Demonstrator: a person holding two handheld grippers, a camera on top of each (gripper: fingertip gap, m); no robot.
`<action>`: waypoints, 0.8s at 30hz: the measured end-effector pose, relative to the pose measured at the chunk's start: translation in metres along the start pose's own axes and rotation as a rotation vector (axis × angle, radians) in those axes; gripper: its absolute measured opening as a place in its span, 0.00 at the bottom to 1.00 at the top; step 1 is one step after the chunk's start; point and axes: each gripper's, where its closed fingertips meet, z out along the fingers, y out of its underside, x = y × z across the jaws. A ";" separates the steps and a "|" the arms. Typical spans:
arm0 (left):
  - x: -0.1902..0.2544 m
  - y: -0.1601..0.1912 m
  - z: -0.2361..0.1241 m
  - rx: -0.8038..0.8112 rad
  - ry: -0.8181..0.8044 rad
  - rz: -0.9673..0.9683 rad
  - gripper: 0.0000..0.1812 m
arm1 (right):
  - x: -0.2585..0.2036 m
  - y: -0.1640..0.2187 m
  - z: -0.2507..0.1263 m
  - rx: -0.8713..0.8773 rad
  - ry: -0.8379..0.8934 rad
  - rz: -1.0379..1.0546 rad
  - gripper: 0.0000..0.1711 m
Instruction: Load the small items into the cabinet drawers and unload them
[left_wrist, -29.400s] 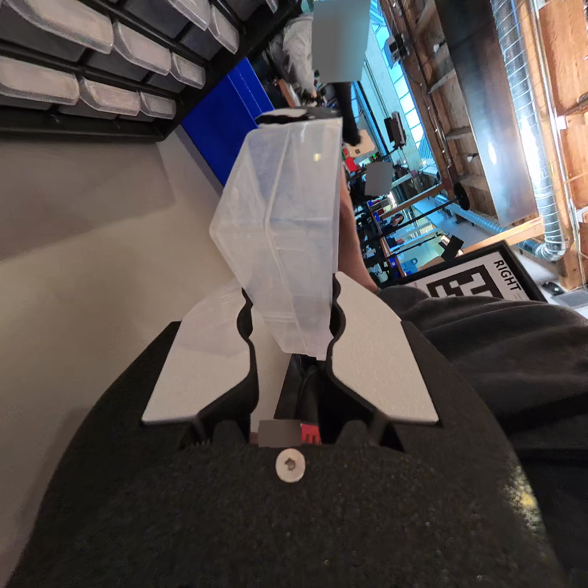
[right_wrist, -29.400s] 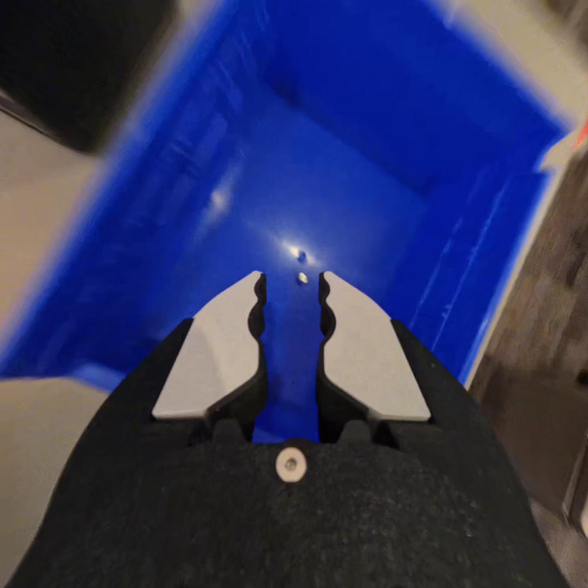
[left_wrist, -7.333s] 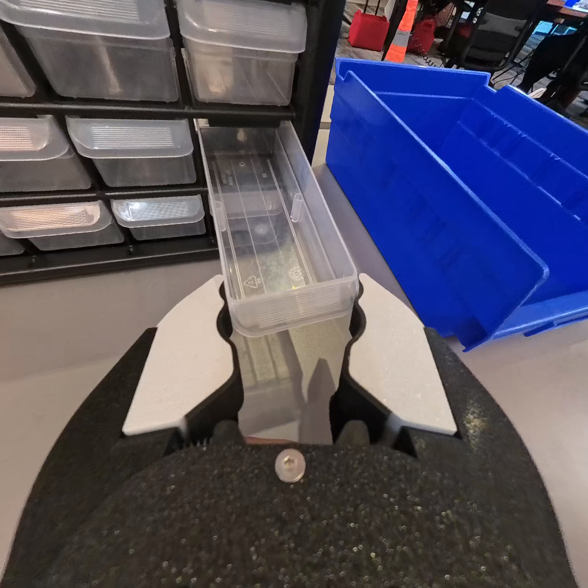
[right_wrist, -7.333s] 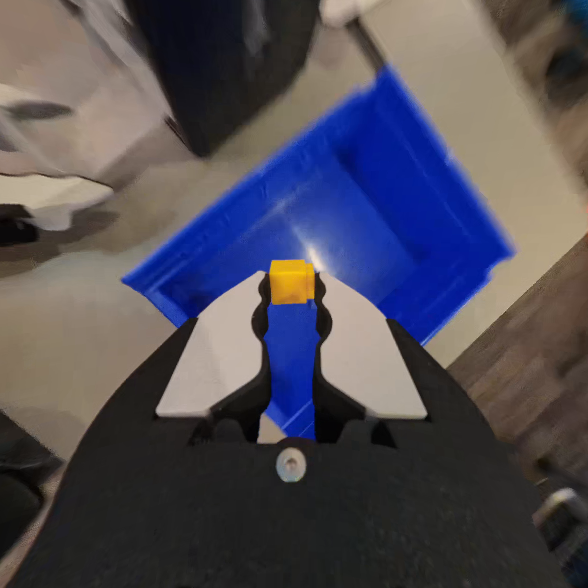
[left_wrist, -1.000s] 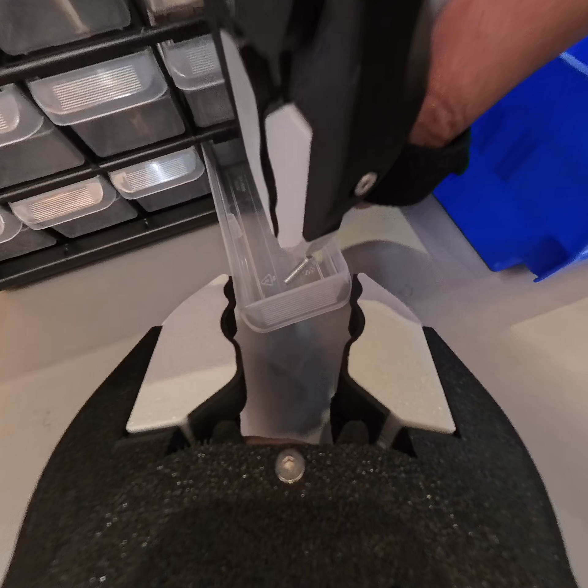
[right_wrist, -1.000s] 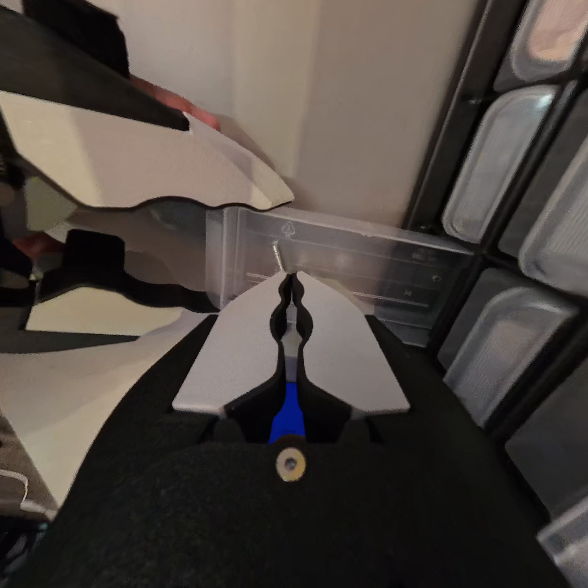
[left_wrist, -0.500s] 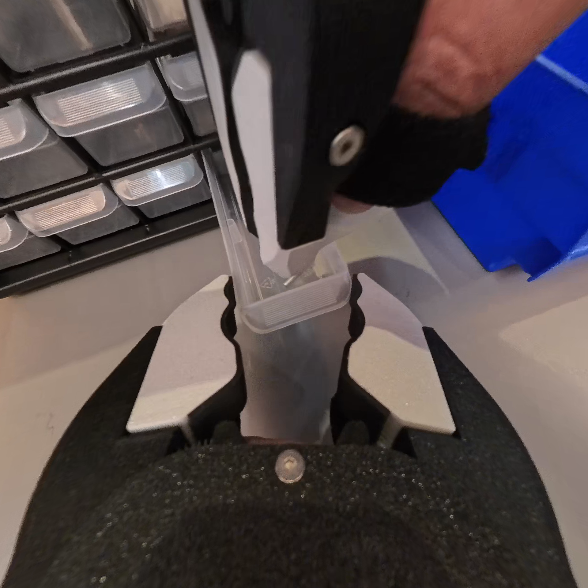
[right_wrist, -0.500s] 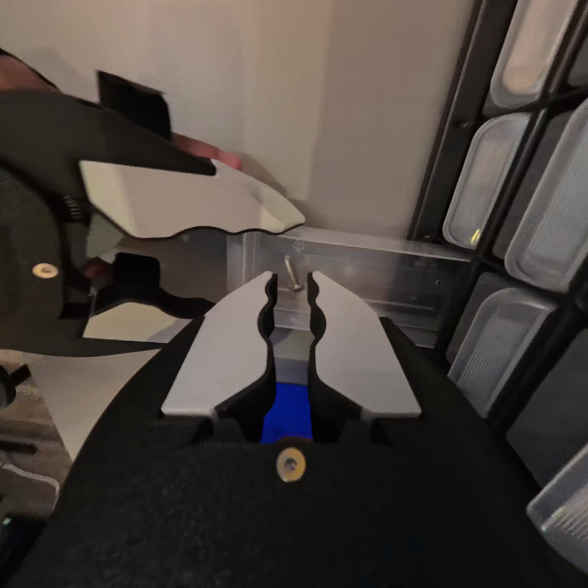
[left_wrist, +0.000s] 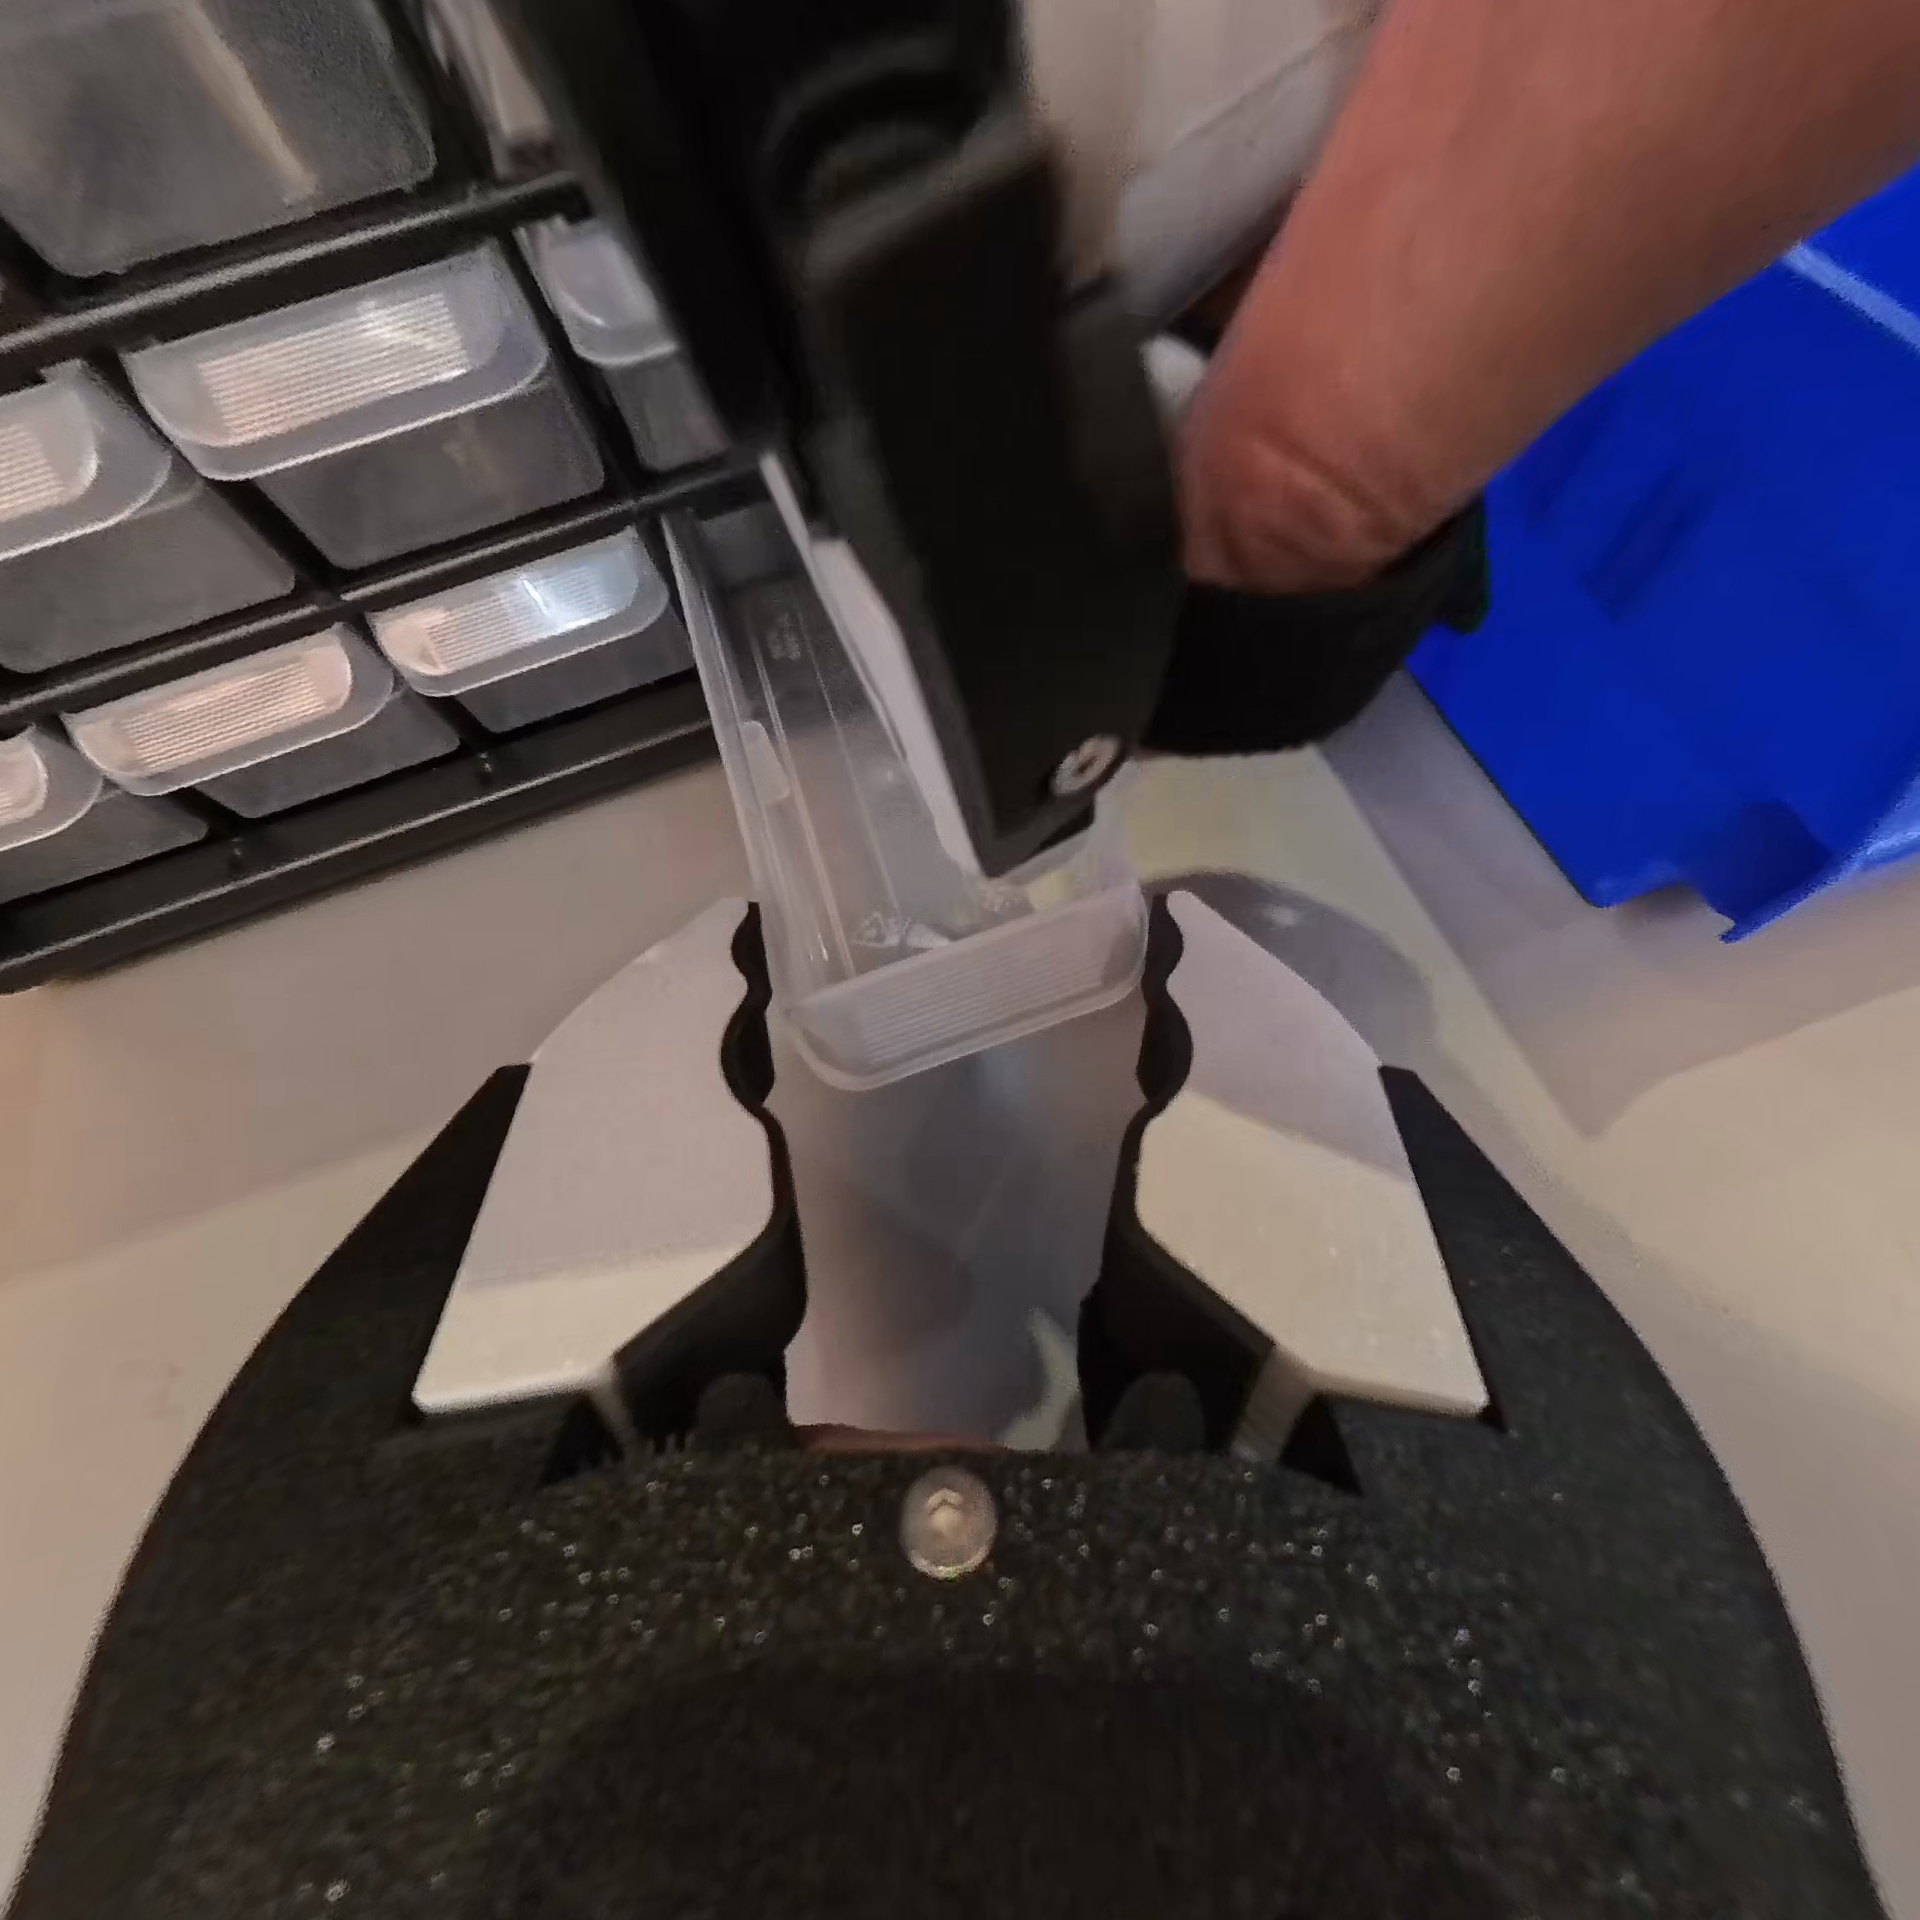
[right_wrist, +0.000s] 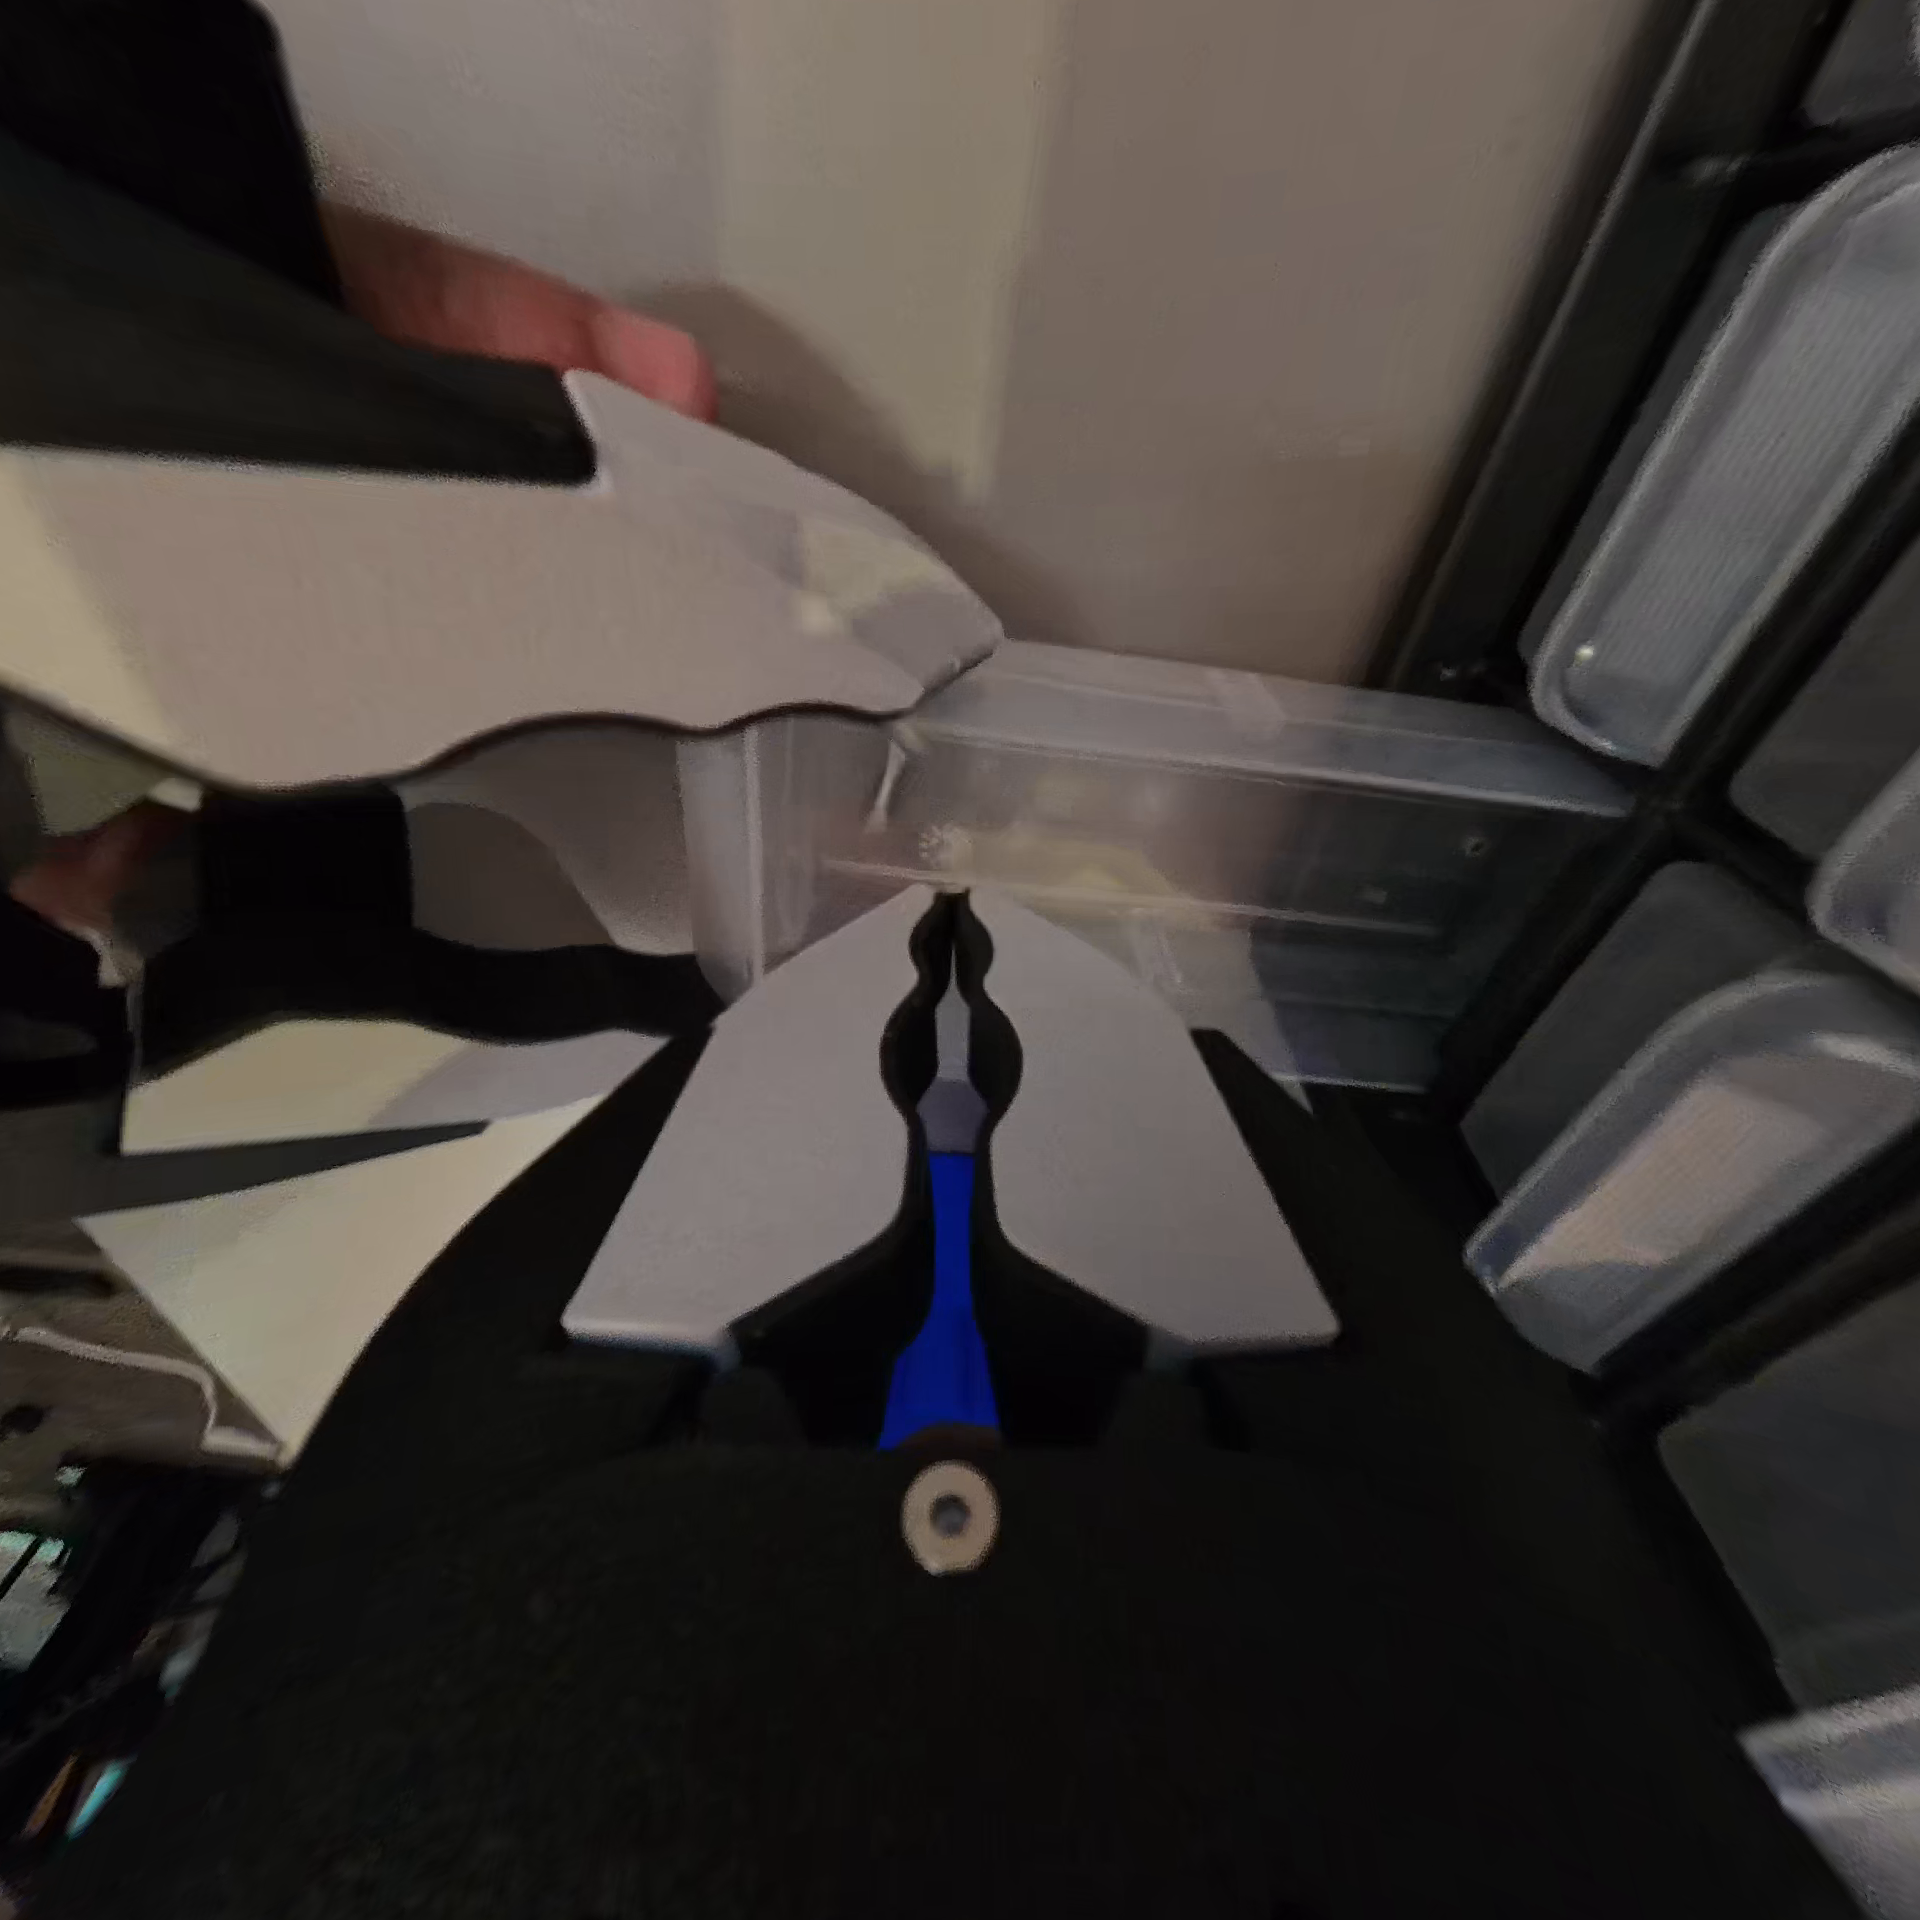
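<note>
We are gripping the front of the clear plastic pulled-out drawer (left_wrist: 966, 977) with our left gripper (left_wrist: 951, 997), pinching its sides. Our right gripper (right_wrist: 951, 920), tips pressed together, is dipping into it, hiding the contents. Beside it are the black cabinet (left_wrist: 343, 831) and one blue plastic bin (left_wrist: 1704, 665).

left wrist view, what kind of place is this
Probably a workshop or parts-storage bench: a black cabinet of small clear drawers for sorting hardware, a blue bin beside it, and one drawer pulled out over a plain pale tabletop.
</note>
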 end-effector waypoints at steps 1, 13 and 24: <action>-0.001 0.000 0.000 -0.002 0.001 -0.003 0.38 | 0.001 -0.001 -0.005 0.041 0.008 0.010 0.00; 0.001 0.002 0.000 0.009 0.012 0.006 0.38 | -0.004 -0.009 -0.065 0.501 0.075 0.078 0.00; 0.001 0.004 -0.003 0.012 0.006 0.033 0.38 | -0.010 -0.014 -0.003 0.200 -0.092 -0.006 0.10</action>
